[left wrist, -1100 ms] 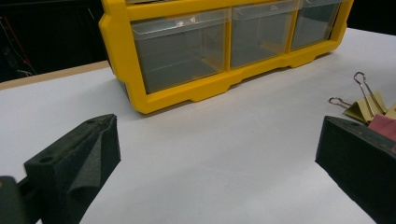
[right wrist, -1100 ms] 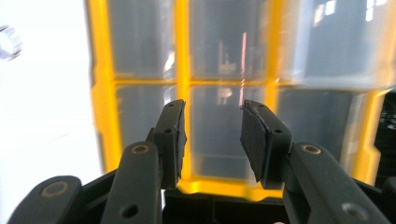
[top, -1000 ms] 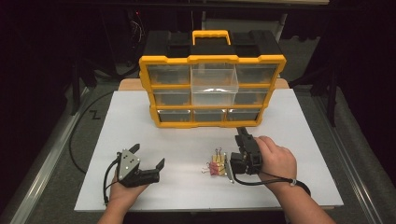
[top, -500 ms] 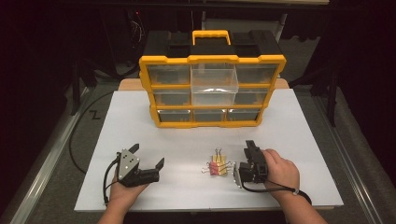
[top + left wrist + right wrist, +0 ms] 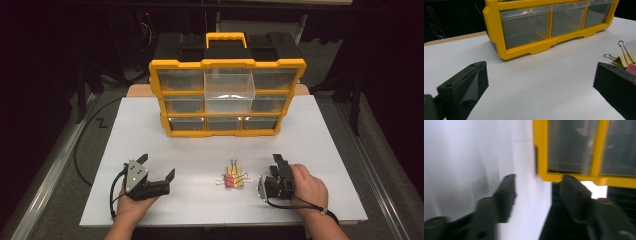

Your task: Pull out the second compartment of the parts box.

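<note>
Risk first: binder clips point(image 5: 232, 177) sit in a tight pile, wire handles sticking out at odd angles. Going in from the side, the jaws could catch a handle instead of a body, drag the whole bunch or flick one off across the table point(image 5: 320, 135). Right gripper view is motion-blurred and its frame is rolled, so alignment from that camera looks unreliable.

Positions, high view: clips lie on the white table near its front edge, between both grippers, well short of the yellow organizer point(image 5: 227, 97) at 12 o'clock.

Right gripper point(image 5: 278, 165): held just beside the clips, which lie at its 9 o'clock; jaws point toward 12 o'clock, so they aren't aimed at the pile. Jaws parted, moderate gap, nothing between them.

Left gripper point(image 5: 157, 167): farther off; clips at its 3 o'clock. Jaws spread wide, empty. In the left gripper view, the clips point(image 5: 624, 58) peek out just behind the right-hand jaw, not between them.

Clear drawer in the organizer's middle column looks pulled out, likely destination.
</note>
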Demonstrator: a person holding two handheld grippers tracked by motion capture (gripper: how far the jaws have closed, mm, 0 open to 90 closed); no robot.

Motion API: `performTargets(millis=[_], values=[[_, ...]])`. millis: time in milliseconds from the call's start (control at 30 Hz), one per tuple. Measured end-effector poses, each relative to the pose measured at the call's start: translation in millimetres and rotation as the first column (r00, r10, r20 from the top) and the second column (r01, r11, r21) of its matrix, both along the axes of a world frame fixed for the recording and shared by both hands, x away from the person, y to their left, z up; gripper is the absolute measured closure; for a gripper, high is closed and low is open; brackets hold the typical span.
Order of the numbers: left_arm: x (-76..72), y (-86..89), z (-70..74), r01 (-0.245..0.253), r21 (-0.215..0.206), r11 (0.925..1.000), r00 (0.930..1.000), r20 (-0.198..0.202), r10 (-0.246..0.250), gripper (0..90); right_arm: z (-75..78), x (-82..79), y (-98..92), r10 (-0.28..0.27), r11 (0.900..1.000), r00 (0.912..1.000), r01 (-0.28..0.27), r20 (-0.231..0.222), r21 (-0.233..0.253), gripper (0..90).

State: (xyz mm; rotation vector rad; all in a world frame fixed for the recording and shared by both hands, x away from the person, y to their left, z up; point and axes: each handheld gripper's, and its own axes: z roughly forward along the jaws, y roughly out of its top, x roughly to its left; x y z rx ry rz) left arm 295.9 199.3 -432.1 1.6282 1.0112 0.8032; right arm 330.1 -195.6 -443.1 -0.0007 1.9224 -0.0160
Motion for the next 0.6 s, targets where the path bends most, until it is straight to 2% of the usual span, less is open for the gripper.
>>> performTargets(millis=[67,167,267,333,433,600], values=[[0.1,-0.3,-0.1,0.003,0.002,1.0,1.0,-0.001,-0.003,0.6,0.0,0.8,-0.3,0.0,1.0,0.9999,0.0,-0.015,0.009,38.1],[0.2,-0.9,0.1,0.006,0.002,1.0,1.0,0.0,-0.006,0.6,3.3,0.0,-0.2,0.028,1.0,0.9995,-0.028,0.011,0.012,29.1],[0.5,-1.0,0.2,0.005,0.001,1.0,1.0,0.001,-0.005,0.6,3.5,-1.2,-0.9,0.017,0.999,0.9998,-0.017,0.005,0.038,19.7],[0.7,-1.1,0.2,0.006,0.002,1.0,1.0,0.0,-0.006,0.5,5.5,0.1,-1.8,0.03,0.999,0.9992,-0.031,0.026,0.031,14.1],[0.9,-1.3,-0.1,0.004,0.003,1.0,1.0,-0.001,-0.004,0.4,7.3,0.5,-3.9,0.034,0.998,0.9988,-0.036,0.035,0.054,2.2],[1.9,-0.4,-1.1,-0.005,0.0,1.0,0.9999,-0.009,0.005,0.2,10.9,1.4,-6.0,0.04,0.996,0.9979,-0.044,0.05,0.078,0.7]])
